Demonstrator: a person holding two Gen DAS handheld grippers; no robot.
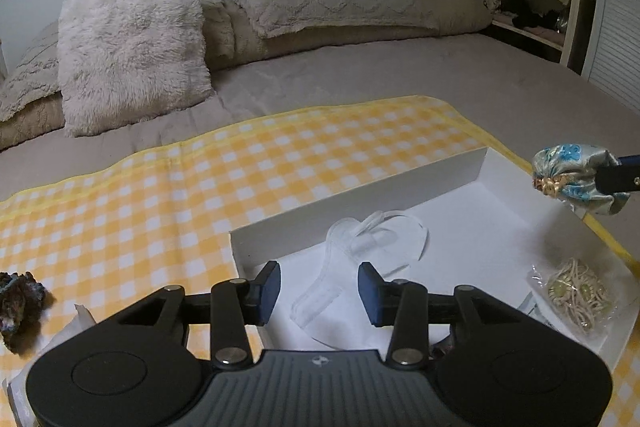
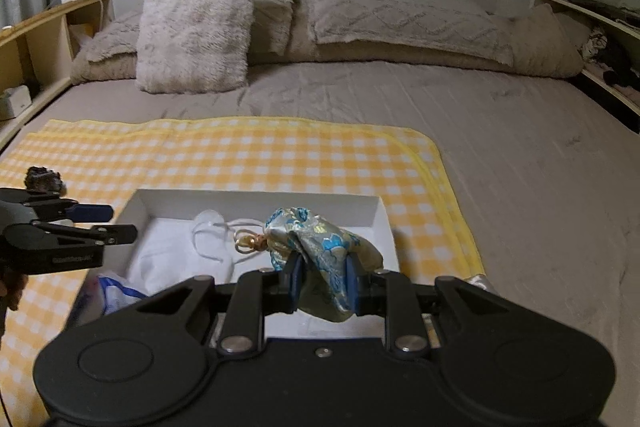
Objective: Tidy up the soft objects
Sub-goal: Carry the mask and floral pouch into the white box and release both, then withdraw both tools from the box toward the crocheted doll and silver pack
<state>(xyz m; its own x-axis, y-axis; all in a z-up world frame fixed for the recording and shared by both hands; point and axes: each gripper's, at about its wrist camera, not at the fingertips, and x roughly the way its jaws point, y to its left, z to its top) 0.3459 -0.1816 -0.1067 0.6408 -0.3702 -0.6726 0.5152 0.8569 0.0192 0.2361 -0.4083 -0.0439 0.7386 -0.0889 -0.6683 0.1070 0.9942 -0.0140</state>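
Right claw (image 2: 323, 283): clenched on a silky brocade pouch (image 2: 320, 243), blue flowers on pale cloth, pinched between the two blue pads; the pouch hangs above the near part of the white box (image 2: 376, 215).
Pouch cord: a gold knotted tie (image 2: 250, 242) sticks out at its left end, over the box interior.
Left claw (image 1: 319, 293): released, jaws spread wide with nothing between them, poised over the left part of the box; a white face mask (image 1: 360, 259) with loose ear loops lies below it on the box floor.
White box: shallow, open-topped, resting on the yellow checked blanket (image 1: 200, 187) spread over the grey bed (image 2: 520, 167).
Other box contents: a clear bag of cream hair ties (image 1: 576, 295) at the right end, seen from the left wrist.
Outside the box: a dark, multicoloured knitted scrunchie (image 1: 18, 307) on the blanket, well to the left.
Head of bed: a fluffy pale cushion (image 2: 198, 27) leaning against quilted pillows (image 2: 400, 15).
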